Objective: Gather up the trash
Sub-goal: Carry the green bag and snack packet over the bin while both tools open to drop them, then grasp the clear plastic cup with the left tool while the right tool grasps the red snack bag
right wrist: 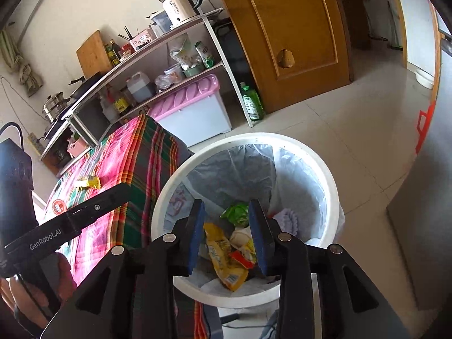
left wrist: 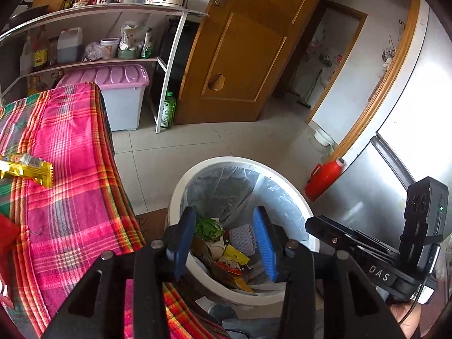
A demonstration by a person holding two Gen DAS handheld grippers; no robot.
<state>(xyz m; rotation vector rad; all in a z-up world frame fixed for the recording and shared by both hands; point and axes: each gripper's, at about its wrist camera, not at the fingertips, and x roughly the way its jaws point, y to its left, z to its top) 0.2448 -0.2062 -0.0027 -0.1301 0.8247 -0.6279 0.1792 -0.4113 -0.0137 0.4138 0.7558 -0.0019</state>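
Observation:
A white trash bin (left wrist: 285,189) with a clear liner stands on the floor beside the table; it also shows in the right wrist view (right wrist: 319,163). Wrappers and scraps (left wrist: 226,248) lie inside it, also seen in the right wrist view (right wrist: 226,257). My left gripper (left wrist: 224,243) is open and empty above the bin. My right gripper (right wrist: 227,234) is open and empty above the bin too. A yellow wrapper (left wrist: 26,168) lies on the plaid tablecloth (left wrist: 73,169); it also shows in the right wrist view (right wrist: 89,182). A red wrapper (left wrist: 7,234) lies at the left edge.
A round red-and-white item (right wrist: 59,206) lies on the cloth. A shelf rack (left wrist: 169,65) with bottles and a kettle, a pink-lidded box (left wrist: 121,96), a green bottle (left wrist: 168,110) and a wooden door (left wrist: 243,50) stand behind. A red flask (left wrist: 325,178) stands by a fridge.

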